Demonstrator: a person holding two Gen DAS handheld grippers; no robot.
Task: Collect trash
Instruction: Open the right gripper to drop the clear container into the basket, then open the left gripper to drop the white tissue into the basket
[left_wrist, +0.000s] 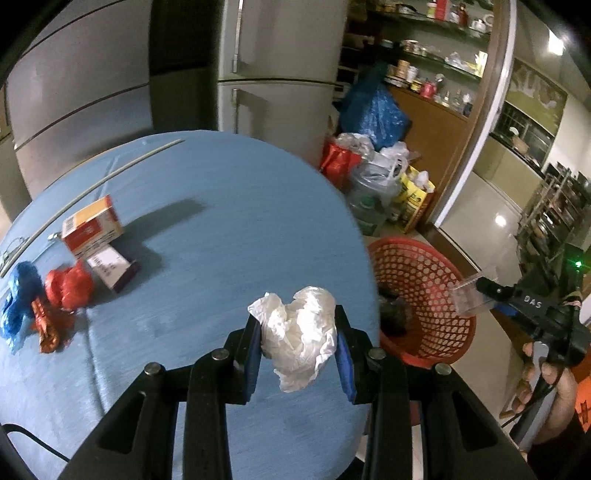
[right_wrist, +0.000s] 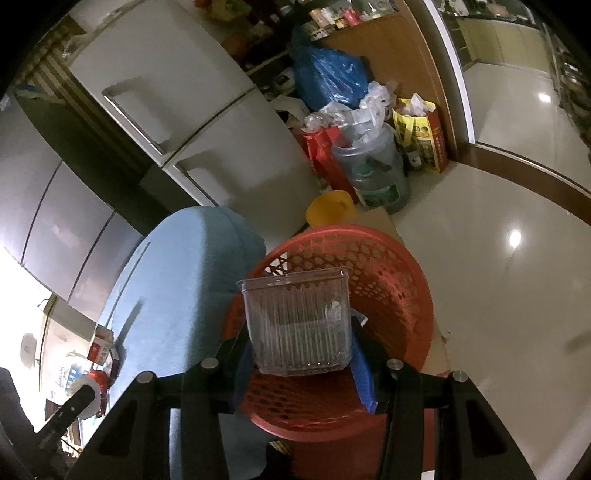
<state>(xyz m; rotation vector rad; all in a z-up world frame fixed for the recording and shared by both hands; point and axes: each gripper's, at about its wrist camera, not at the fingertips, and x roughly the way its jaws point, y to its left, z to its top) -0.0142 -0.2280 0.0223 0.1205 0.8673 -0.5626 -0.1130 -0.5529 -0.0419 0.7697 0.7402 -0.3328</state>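
My left gripper (left_wrist: 297, 336) is shut on a crumpled white plastic bag (left_wrist: 299, 338), held above the blue table (left_wrist: 221, 221) near its right edge. My right gripper (right_wrist: 299, 339) is shut on a clear plastic container (right_wrist: 297, 321), held over the red perforated basket (right_wrist: 388, 280). In the left wrist view the right gripper (left_wrist: 476, 291) with the container (left_wrist: 469, 297) shows over the basket (left_wrist: 436, 280); a dark item lies inside. On the table's left lie a red crumpled bag (left_wrist: 70, 286), a blue crumpled bag (left_wrist: 20, 299), an orange wrapper (left_wrist: 46, 326) and two cartons (left_wrist: 92, 225).
Two refrigerators (left_wrist: 273, 74) stand behind the table. Bags, a water jug (right_wrist: 376, 173) and a yellow bowl (right_wrist: 328, 208) crowd the floor beyond the basket. Shelves with jars line the back wall. Shiny tiled floor (right_wrist: 498, 258) lies to the right.
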